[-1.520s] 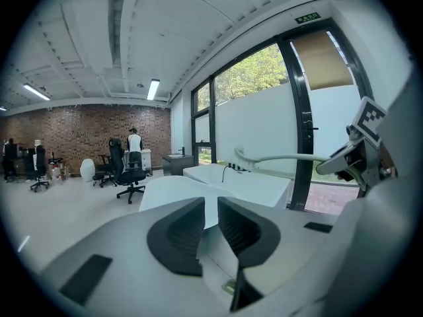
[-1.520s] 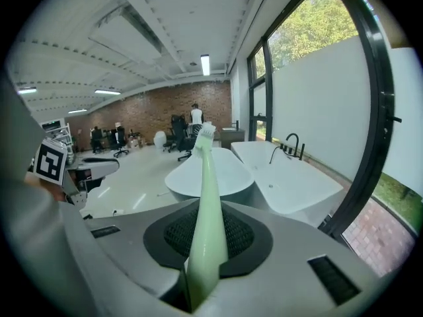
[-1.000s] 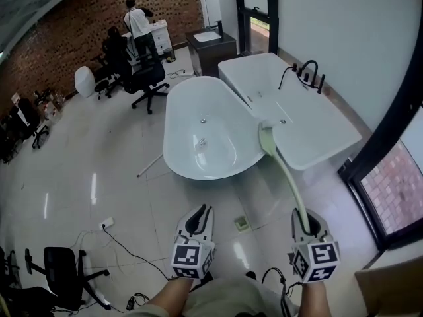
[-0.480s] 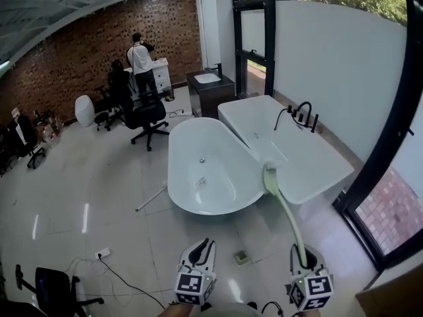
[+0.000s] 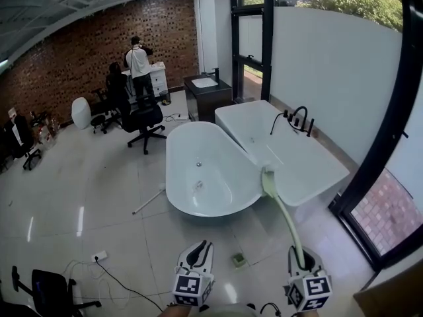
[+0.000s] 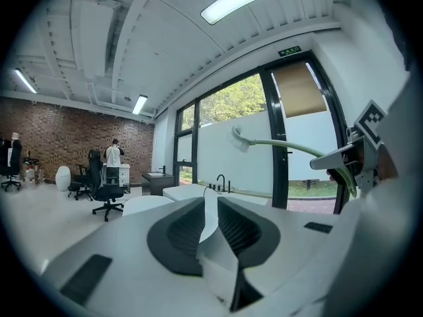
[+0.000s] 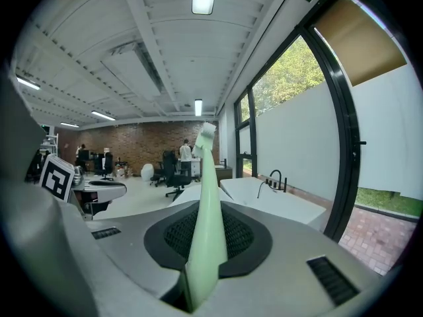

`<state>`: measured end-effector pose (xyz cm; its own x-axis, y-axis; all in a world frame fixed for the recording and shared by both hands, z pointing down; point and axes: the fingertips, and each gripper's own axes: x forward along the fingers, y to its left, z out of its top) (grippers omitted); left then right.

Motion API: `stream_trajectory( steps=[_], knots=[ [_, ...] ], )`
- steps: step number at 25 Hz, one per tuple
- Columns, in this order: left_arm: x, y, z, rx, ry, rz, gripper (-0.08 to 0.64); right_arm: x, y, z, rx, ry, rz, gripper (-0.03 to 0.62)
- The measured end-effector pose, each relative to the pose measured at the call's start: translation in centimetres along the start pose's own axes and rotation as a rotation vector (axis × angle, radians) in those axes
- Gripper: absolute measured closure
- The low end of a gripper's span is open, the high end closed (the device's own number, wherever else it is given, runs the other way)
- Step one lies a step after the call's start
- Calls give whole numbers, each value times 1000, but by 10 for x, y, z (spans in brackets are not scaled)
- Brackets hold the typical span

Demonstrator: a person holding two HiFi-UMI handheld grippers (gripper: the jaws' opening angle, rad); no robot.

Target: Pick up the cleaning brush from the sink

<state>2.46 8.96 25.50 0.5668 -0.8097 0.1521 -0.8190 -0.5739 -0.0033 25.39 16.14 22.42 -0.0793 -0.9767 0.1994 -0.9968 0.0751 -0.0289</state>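
The cleaning brush is pale green with a long curved handle. My right gripper is shut on the handle's end at the lower right of the head view. The brush head hangs in the air before the spot where the two tubs meet. In the right gripper view the handle runs up from between the jaws to the head. My left gripper is held beside it, jaws a little apart with nothing between them. The left gripper view shows the brush off to the right.
A white oval bathtub and a rectangular tub with a black tap stand ahead. A dark cabinet with a small sink is behind. A person, office chairs and floor cables lie left.
Both grippers have drawn back from the tubs, the right one with the brush, whose head has left the rectangular tub's rim. The jaws stand as before.
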Motion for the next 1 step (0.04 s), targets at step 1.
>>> stream_trajectory(
  steps=[1],
  knots=[
    [-2,-1,0,0,0,-1,497,-2,0,0,-1,-3,-4,566]
  ],
)
